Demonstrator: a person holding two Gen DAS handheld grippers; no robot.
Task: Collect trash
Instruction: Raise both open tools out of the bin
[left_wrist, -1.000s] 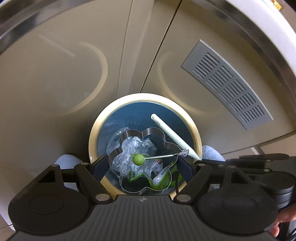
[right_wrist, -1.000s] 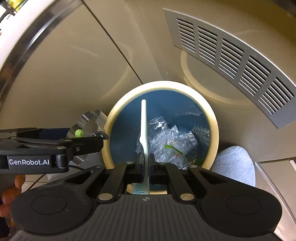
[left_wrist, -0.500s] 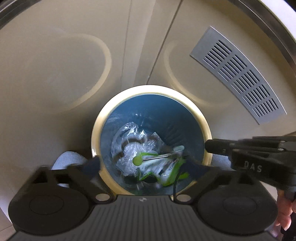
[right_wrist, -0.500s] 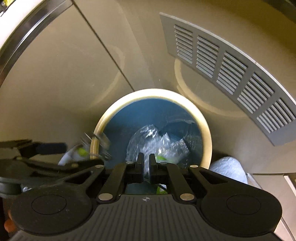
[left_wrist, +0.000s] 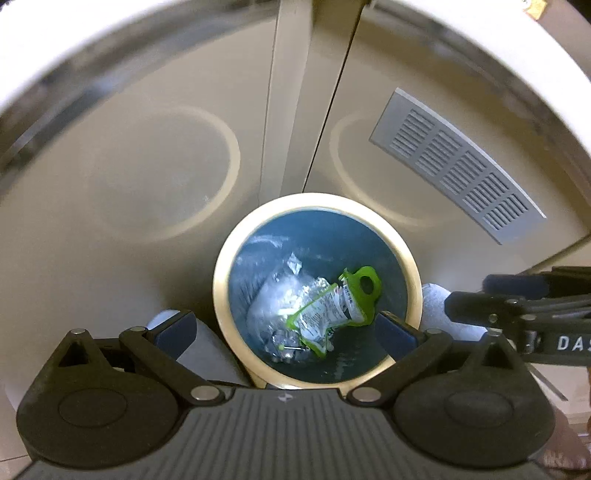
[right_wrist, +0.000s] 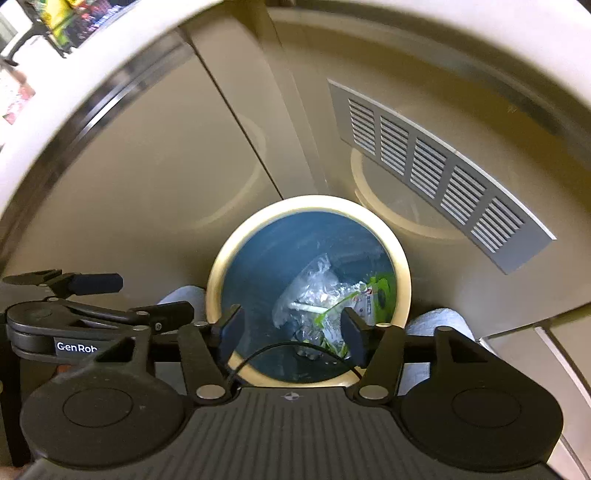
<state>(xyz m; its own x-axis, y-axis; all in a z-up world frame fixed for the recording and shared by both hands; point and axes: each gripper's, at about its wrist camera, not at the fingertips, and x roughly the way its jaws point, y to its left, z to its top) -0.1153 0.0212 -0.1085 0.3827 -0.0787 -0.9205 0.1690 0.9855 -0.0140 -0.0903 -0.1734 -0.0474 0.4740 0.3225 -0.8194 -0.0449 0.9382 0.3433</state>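
Both the left gripper (left_wrist: 284, 328), spread wide and empty, and the right gripper (right_wrist: 291, 328), empty with jaws opening, hover over the blue bin (left_wrist: 408, 258) holding the green-edged wrapper (left_wrist: 334, 314); next likely fetch more trash.

Bin (left_wrist: 221, 295) stood on floor, just before cabinet doors (left_wrist: 155, 177); vent grille (left_wrist: 454, 166) set in right door. In bin: packet (left_wrist: 332, 314) to the right, on crumpled wrap (left_wrist: 273, 299); thin stick (right_wrist: 306, 307) lay across wrap.
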